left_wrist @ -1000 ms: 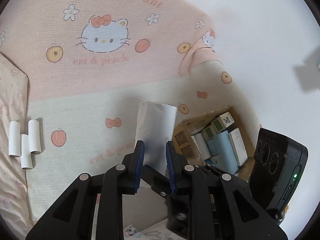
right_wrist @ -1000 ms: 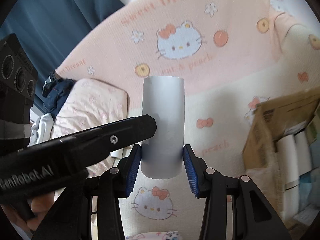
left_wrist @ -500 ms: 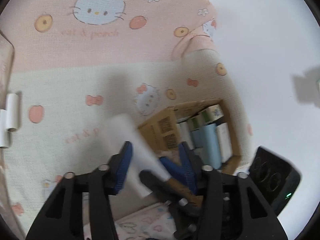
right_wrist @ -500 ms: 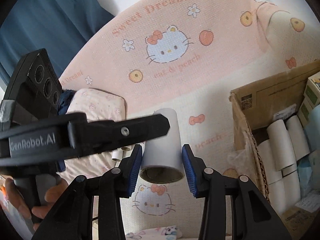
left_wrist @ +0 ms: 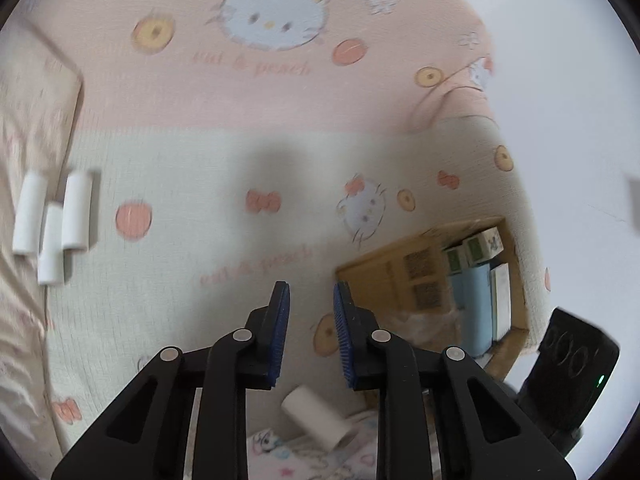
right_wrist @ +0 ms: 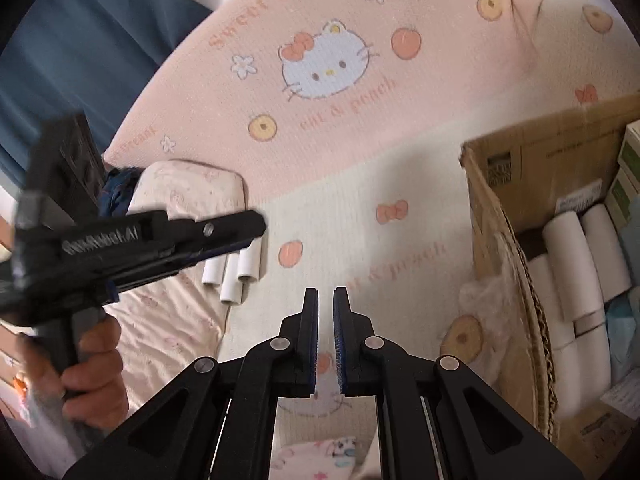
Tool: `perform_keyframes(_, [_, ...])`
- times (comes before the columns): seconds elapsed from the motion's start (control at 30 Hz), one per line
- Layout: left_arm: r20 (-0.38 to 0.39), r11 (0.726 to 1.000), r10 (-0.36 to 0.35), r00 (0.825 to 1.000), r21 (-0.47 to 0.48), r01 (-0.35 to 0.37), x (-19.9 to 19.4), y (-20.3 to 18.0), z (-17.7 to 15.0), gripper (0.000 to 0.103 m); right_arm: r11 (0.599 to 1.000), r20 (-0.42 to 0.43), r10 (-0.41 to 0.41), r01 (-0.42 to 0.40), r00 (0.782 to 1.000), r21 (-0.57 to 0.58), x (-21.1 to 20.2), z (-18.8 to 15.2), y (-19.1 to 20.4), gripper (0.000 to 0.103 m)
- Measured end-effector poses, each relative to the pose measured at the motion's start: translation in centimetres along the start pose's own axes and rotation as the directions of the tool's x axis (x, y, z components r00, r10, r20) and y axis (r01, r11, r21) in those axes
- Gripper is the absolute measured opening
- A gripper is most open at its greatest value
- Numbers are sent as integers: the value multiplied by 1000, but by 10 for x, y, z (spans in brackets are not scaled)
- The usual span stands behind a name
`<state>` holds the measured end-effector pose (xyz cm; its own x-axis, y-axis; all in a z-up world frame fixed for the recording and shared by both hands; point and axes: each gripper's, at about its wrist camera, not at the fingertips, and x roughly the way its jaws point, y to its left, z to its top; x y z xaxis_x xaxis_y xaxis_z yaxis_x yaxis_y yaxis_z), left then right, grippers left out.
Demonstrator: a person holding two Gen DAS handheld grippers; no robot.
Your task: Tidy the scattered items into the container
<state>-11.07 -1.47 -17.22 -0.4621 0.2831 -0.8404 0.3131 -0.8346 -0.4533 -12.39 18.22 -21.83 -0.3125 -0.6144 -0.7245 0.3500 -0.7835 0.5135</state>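
3 rolls point(left_wrist: 50, 224) lie side by side on the bed at far left. Left hand-held gripper point(left_wrist: 310, 304) has jaws apart, empty; 1 roll point(left_wrist: 316, 418) lies on the bed below it. Right hand-held gripper point(right_wrist: 326, 306) is nearly closed, empty. Box point(right_wrist: 512, 184) at right holds more rolls.

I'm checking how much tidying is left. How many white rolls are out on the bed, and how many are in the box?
White rolls by the pillow: 3
White roll lying below the left gripper: 1
White rolls in the cardboard box: about 3, partly hidden
Total: 4 out, about 7 overall
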Motion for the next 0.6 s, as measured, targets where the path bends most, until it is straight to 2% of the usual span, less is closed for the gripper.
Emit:
perform_keyframes(0.27, [-45, 1000, 16, 999, -13, -17, 30, 23, -33, 25, 994, -109, -83, 75, 991, -80, 4, -19, 1, 6])
perform_keyframes(0.43, [-46, 999, -17, 999, 27, 18, 46, 18, -46, 25, 984, -102, -152, 141, 983, -114, -5, -30, 9, 6])
perform_keyframes(0.53, [-82, 998, -39, 996, 44, 43, 62, 15, -54, 25, 965, -98, -225, 207, 969, -163, -7, -39, 20, 6])
perform_keyframes(0.6, [-113, 998, -25, 993, 57, 31, 71, 14, -59, 25, 952, -105, -266, 245, 958, -182, -5, -47, 20, 6])
